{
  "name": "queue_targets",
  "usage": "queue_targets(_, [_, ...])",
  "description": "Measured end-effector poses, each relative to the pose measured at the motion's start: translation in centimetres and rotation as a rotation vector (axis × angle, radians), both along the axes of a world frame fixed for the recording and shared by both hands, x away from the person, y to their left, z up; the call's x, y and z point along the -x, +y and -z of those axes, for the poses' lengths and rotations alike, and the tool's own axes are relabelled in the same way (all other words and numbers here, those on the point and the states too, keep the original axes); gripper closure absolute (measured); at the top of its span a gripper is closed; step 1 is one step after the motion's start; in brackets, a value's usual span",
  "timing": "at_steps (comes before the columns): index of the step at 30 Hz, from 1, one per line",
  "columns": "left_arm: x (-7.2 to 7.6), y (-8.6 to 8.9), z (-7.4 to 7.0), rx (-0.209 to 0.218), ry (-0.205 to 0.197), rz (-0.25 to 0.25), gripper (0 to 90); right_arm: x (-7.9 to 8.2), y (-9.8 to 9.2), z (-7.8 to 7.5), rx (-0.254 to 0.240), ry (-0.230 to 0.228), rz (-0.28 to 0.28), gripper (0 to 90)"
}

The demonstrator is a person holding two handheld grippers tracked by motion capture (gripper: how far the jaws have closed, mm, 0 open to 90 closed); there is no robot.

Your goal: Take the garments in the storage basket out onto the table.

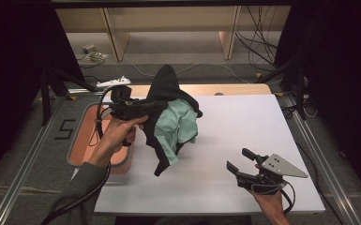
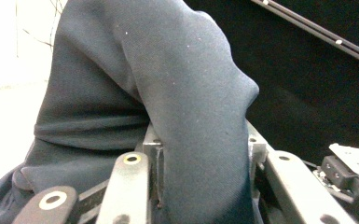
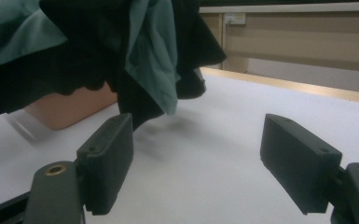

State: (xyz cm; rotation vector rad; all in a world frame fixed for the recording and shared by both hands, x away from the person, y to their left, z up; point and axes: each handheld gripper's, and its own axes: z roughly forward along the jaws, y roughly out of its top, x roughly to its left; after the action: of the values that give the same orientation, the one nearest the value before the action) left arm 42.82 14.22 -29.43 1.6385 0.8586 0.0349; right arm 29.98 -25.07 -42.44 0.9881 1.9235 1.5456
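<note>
A dark navy garment with a mint-green lining (image 1: 171, 117) hangs above the white table (image 1: 244, 122), pinched in the left gripper (image 1: 143, 107), its long axis running down toward the tabletop. The right gripper (image 1: 242, 158), jaws wide and empty, rests well apart to the near right; a salmon-pink plastic bin (image 1: 82, 154) sits beside the table's left edge.
</note>
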Motion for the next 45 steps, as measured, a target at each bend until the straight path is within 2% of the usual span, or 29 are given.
queue_targets(6, [-0.8,-0.8,0.7,-0.007,0.016,-0.016,64.4,0.0,0.0,0.0,-0.007,0.005,0.001,26.4])
queue_targets(14, [-1.6,-1.0,1.5,-0.036,0.02,-0.058,64.3,-0.1,0.0,0.0,-0.01,0.007,0.003,26.4])
queue_targets(22, [-2.3,-1.1,2.3,-0.034,0.033,-0.094,64.2,-0.1,0.0,0.0,-0.01,0.006,0.002,26.4])
queue_targets(38, [-3.2,-2.8,3.3,-0.042,0.055,-0.099,64.1,-0.1,-0.1,0.0,-0.013,0.007,0.004,26.4])
queue_targets(45, [-3.6,-3.8,4.4,-0.057,0.075,-0.105,63.7,-0.2,-0.1,0.1,-0.014,0.012,0.005,26.4])
